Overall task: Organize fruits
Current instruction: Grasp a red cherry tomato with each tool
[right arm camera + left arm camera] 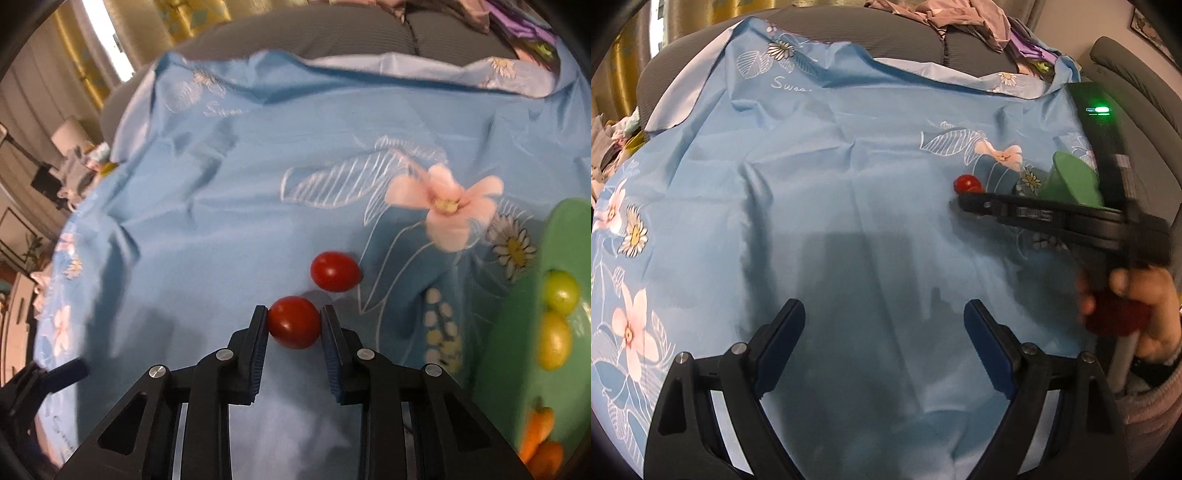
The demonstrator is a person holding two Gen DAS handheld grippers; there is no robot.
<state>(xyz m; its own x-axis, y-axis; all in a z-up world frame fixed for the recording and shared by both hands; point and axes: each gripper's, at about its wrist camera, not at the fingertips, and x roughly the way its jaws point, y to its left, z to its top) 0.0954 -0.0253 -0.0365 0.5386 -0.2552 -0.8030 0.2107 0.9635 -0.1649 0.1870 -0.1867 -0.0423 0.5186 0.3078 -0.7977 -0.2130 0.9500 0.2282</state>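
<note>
1. A grey sofa (849,26) fills the background, with a heap of crumpled clothes (945,14) on its back edge.
2. A light blue cloth (849,155) printed with pink flowers, daisies and white leaf outlines is spread over the seat and serves as the work surface; it lies creased, and its far edge is folded over.
3. A green plate (517,332) sits at the right edge of the cloth. In the right wrist view it holds 2 yellow-green fruits (561,293) touching each other, and 2 small orange pieces (539,428) nearer the camera.
4. The left gripper (884,325) hangs over a bare stretch of the cloth with its blue-padded fingers spread wide and nothing between them.
5. The right gripper (293,323) reaches down at the cloth just left of the plate. Its 2 pads are pressed against either side of a red cherry tomato (293,326), pinching it. The tomato looks to be at or just above the cloth; contact with the fabric cannot be told.
6. The person's right hand (1145,314) wraps a red grip at the rear of that gripper, at the right edge of the left wrist view, a green light glowing on the unit above it.
7. A second red cherry tomato (335,271) lies loose on the cloth just beyond the pinched one, close to it but apart, between it and the pink flower print.
</note>
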